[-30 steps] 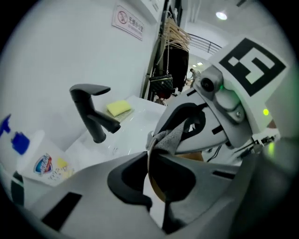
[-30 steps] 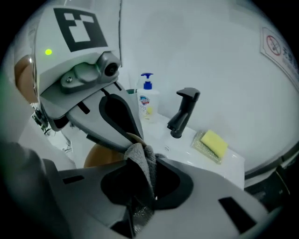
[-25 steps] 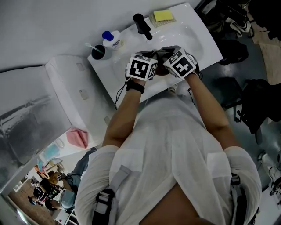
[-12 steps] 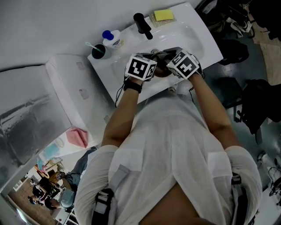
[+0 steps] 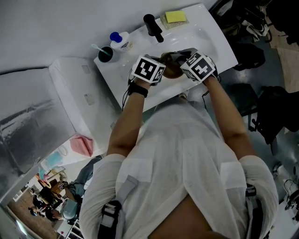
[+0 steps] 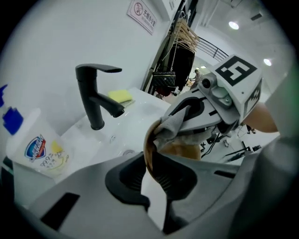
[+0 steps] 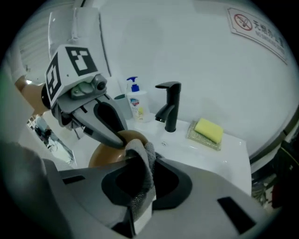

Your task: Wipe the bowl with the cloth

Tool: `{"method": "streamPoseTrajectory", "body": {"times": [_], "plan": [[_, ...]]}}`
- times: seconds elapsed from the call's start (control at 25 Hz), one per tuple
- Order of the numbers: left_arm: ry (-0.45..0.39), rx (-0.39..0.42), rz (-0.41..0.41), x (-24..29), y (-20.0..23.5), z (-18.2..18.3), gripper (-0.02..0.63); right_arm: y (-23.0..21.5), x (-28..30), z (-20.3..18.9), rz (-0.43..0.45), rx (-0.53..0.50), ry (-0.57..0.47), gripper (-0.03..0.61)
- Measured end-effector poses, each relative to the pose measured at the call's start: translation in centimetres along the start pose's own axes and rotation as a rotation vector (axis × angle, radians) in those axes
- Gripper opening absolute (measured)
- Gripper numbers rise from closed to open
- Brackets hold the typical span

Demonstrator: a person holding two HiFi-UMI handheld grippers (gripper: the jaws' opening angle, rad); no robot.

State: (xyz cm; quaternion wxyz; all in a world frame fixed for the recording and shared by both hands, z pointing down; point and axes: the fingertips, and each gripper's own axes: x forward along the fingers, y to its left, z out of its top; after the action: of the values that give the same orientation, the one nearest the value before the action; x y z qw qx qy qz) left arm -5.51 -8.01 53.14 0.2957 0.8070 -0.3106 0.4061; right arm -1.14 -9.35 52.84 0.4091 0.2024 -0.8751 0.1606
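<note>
Two printed things show, neither legible: a wall sign with a red prohibition circle, and the blue shield label on the soap bottle. Above the sink, the brown bowl has its rim clamped in the left gripper fingers, which have just been easing apart. The right gripper fingers, just closing, pinch the grey cloth, which lies on that rim. Both grippers sit slightly nearer the faucet than a second ago.
</note>
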Motion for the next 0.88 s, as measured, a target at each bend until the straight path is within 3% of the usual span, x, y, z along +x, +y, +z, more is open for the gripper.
{"method": "streamPoseTrajectory", "body": {"times": [0.08, 0.24, 0.32, 0.44, 0.64, 0.76, 0.88], "plan": [[0.035, 0.088, 0.018, -0.1, 0.0, 0.2, 0.049, 0.8, 0.1, -0.1, 0.016, -0.11, 0.037, 0.054], [0.201, 0.239, -0.006, 0.4, -1.6, -1.4, 0.022, 3.9, 0.9, 0.2, 0.093, -0.38, 0.09, 0.054], [0.234, 0.289, 0.017, 0.5, -1.6, -1.4, 0.02, 4.3, 1.3, 0.3, 0.092, -0.437, 0.108, 0.054], [0.176, 0.203, 0.054, 0.2, -0.7, -0.7, 0.018, 3.2, 1.3, 0.9, 0.061, -0.286, 0.062, 0.052], [-0.053, 0.0, 0.129, -0.9, 1.6, 1.6, 0.017, 0.2, 0.4, 1.3, -0.017, 0.08, -0.08, 0.054], [-0.105, -0.131, 0.149, -0.7, 2.3, 0.8, 0.017, -0.4, 0.1, 0.5, -0.028, 0.247, -0.127, 0.06], [-0.08, -0.139, 0.18, -0.1, 2.4, -0.1, 0.017, -0.2, 0.3, -0.3, -0.007, 0.31, -0.136, 0.064]]}}
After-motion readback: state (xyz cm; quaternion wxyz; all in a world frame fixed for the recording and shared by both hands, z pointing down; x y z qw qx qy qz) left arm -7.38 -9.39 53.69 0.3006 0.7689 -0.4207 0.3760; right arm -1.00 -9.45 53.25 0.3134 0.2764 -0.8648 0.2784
